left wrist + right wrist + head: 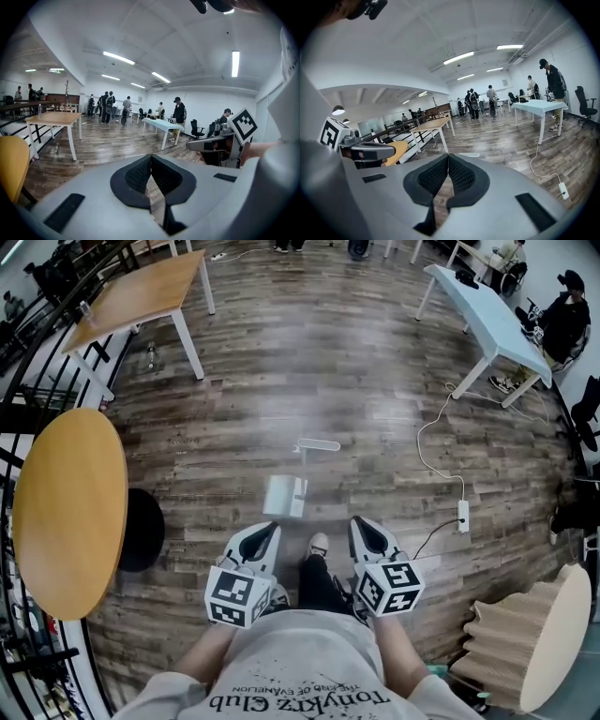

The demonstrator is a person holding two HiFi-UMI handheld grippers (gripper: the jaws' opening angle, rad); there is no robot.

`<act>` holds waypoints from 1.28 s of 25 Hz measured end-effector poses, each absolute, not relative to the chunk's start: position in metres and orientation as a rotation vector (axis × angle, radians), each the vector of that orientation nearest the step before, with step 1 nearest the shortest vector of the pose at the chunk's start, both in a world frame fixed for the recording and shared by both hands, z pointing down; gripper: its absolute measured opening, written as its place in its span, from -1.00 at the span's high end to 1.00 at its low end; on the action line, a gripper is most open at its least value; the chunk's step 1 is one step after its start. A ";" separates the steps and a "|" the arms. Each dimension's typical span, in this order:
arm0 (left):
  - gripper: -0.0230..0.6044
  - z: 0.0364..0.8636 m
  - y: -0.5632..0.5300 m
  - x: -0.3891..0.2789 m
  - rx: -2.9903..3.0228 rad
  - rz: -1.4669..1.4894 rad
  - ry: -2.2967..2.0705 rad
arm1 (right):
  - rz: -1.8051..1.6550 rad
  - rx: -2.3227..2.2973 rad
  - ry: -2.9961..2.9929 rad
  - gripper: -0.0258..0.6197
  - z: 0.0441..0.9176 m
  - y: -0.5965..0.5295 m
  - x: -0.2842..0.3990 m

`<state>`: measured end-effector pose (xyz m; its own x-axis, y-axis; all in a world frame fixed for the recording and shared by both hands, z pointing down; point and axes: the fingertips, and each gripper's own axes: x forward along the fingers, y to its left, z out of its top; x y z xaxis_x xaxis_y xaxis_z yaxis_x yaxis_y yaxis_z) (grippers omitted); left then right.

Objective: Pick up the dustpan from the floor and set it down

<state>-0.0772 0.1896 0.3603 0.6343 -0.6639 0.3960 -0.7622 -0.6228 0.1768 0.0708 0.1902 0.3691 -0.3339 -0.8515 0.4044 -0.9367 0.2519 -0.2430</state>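
Underfoot, a floor (309, 362) of grey-brown wood planks runs across a wide, open room lit by ceiling strip lights, with people standing at the far end. Both tools hang low in front of the person, side by side above the planks. The left gripper (269, 531) has its jaws closed tip to tip with nothing in them, and the right gripper (362, 527) is likewise closed and empty. The dustpan (284, 495), pale grey, sits on the floor just ahead of the left gripper and a little inward of it, apart from both tools. Just beyond it lies a pale strip (317, 444); whether it belongs to the pan I cannot tell. A shoe (319, 543) shows between the two tools. To the left a round table (66, 512) with a yellow top stands over a black base (142, 529), with a black railing (28, 381) behind it. Further off stand a wooden table (141, 292) on white legs and, to the right, a light blue table (487, 320) with a person seated beside it. A white cable (436, 442) snakes across the floor to a power strip (463, 516) right of the right gripper. A ribbed wooden piece (511, 638) stands at the near right.
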 end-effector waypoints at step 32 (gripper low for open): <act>0.85 0.388 -0.037 -0.028 2.456 0.530 -1.183 | 0.629 1.460 -2.343 0.84 0.403 -0.032 0.104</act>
<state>-0.0278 -0.0369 0.3877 0.5784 -0.6606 0.4786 -0.7968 -0.5831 0.1581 0.1036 -0.0316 0.4032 -0.4332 -0.7652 0.4762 -0.9008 0.3845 -0.2017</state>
